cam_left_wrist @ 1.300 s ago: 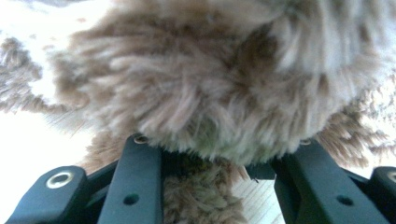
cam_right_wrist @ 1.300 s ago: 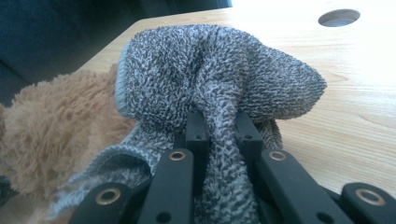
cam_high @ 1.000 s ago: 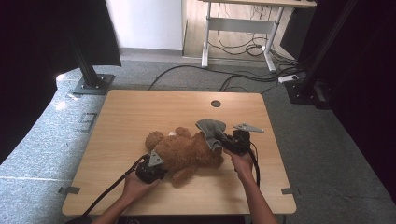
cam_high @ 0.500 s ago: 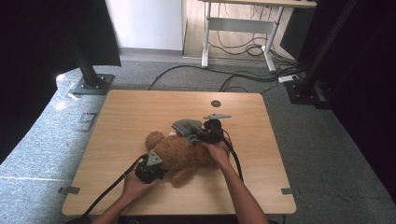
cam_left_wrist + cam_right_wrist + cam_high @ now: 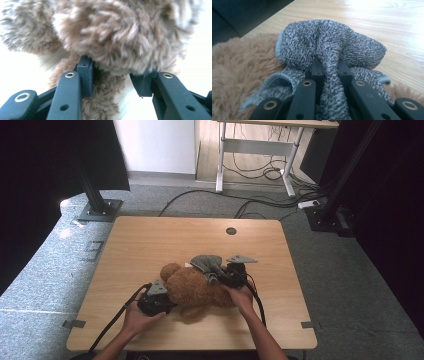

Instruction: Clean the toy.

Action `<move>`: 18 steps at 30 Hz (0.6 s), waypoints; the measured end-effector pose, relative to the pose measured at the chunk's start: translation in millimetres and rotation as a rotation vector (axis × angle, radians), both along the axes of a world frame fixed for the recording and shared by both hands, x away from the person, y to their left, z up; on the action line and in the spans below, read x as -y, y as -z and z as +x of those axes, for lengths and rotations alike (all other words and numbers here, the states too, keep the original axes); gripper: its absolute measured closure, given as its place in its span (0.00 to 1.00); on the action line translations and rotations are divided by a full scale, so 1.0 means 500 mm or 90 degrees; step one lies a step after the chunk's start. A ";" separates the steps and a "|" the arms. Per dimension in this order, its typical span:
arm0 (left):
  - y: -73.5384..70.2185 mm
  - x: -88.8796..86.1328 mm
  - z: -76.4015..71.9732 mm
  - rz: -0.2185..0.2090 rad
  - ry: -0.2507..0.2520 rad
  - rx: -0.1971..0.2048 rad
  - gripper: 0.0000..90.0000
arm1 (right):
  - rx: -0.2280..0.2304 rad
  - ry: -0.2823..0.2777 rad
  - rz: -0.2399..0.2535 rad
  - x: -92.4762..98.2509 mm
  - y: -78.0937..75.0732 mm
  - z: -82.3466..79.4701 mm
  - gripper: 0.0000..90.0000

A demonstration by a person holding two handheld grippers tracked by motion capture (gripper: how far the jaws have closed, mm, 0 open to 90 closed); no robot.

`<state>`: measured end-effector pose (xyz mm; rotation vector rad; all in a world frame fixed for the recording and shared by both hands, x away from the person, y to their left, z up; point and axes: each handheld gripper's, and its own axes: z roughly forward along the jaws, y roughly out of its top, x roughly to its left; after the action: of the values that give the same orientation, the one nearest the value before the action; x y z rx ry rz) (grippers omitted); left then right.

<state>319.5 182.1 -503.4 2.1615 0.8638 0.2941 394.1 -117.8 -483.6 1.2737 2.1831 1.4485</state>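
A brown teddy bear (image 5: pixel 197 290) lies on the wooden table (image 5: pixel 150 240), near its front edge. My left gripper (image 5: pixel 167 301) is at the bear's left end. Its jaws have just been opening and now stand apart around the bear's fur (image 5: pixel 120 37), one pad brushing it and the other beside it. The left gripper (image 5: pixel 113 75) does not clamp the fur. My right gripper (image 5: pixel 214 275) is shut on a grey knitted garment (image 5: pixel 205 264) and holds it over the bear's far side. In the right gripper view the knit (image 5: pixel 329 42) bunches up between the pinching jaws of the right gripper (image 5: pixel 329 65), with brown fur (image 5: pixel 237 70) beside it.
A round cable hole (image 5: pixel 231 231) sits near the table's far edge. On the floor, black stand bases flank the table at the left (image 5: pixel 97 210) and right (image 5: pixel 325 217). Cables and a desk frame (image 5: pixel 250 155) lie beyond. Bare tabletop (image 5: pixel 387 25) stretches past the bear.
My right gripper carried the grey knit leftward from the bear's right side onto the bear. The left gripper has lifted slightly at the bear's left end.
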 end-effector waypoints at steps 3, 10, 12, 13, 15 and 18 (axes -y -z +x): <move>-0.018 -0.015 -0.001 -0.029 -0.006 -0.004 0.60 | 0.002 0.009 0.006 0.003 0.004 -0.002 0.90; -0.072 -0.061 0.007 -0.127 -0.036 0.007 0.59 | 0.020 0.010 -0.005 -0.010 0.008 -0.012 0.90; -0.076 -0.063 0.011 -0.128 -0.039 0.010 0.58 | 0.032 0.011 -0.020 -0.017 0.007 -0.015 0.90; -0.080 -0.063 0.016 -0.133 -0.045 0.011 0.58 | 0.032 0.011 -0.020 -0.017 0.007 -0.015 0.90; -0.086 -0.057 0.028 -0.141 -0.045 0.006 0.56 | 0.035 0.013 -0.026 -0.020 0.007 -0.016 0.90; -0.088 -0.039 0.047 -0.152 -0.041 -0.011 0.53 | 0.035 0.013 -0.027 -0.020 0.007 -0.016 0.90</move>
<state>343.1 201.5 -459.3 1.9212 0.9304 0.1945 386.1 -107.7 -487.0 1.2235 2.1471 1.4058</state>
